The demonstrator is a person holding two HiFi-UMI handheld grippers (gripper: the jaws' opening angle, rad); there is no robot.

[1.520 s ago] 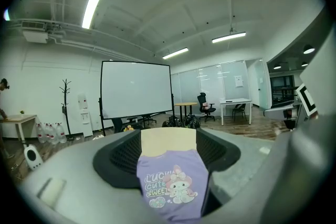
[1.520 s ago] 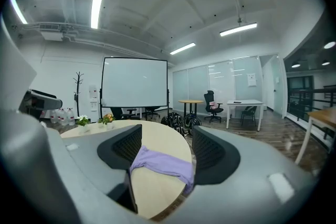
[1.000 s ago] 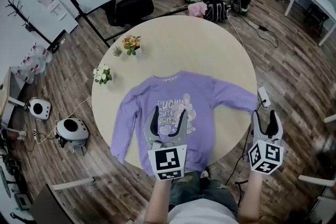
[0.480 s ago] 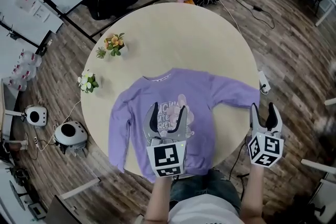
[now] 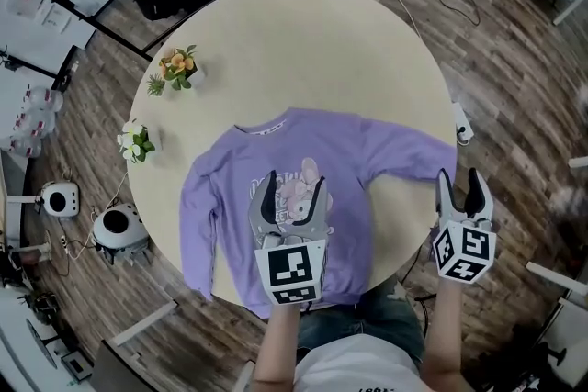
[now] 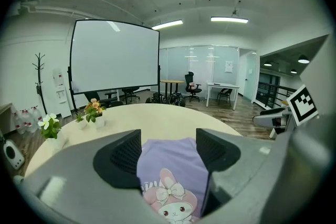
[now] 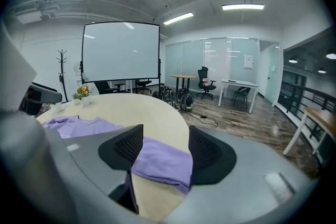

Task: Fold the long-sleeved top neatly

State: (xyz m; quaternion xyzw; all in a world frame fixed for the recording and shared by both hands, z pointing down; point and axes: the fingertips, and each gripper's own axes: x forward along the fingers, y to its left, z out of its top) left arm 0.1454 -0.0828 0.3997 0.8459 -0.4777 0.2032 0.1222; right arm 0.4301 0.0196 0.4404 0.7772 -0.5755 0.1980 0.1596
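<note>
Lying flat on rd table [image 5: 303,41], wood floor [image 5: 519,87]: top [image 5: 344,147].

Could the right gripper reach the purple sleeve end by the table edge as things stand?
Probably yes: the right gripper is open, the sleeve end lies just ahead in line with its jaws, and nothing stands in between.

Your top [image 5: 344,151] was lilac, with a pink-and-white rabbit print [image 5: 296,195] on the chest. The worktop [image 5: 303,41] was pale cream. Your left claw [image 5: 292,184] and right claw [image 5: 458,177] were grey, and their cubes carried black-and-white square markers. One plant [image 5: 176,66] bloomed orange, the other [image 5: 136,140] white. The floor [image 5: 514,87] was brown wood-grain.
</note>
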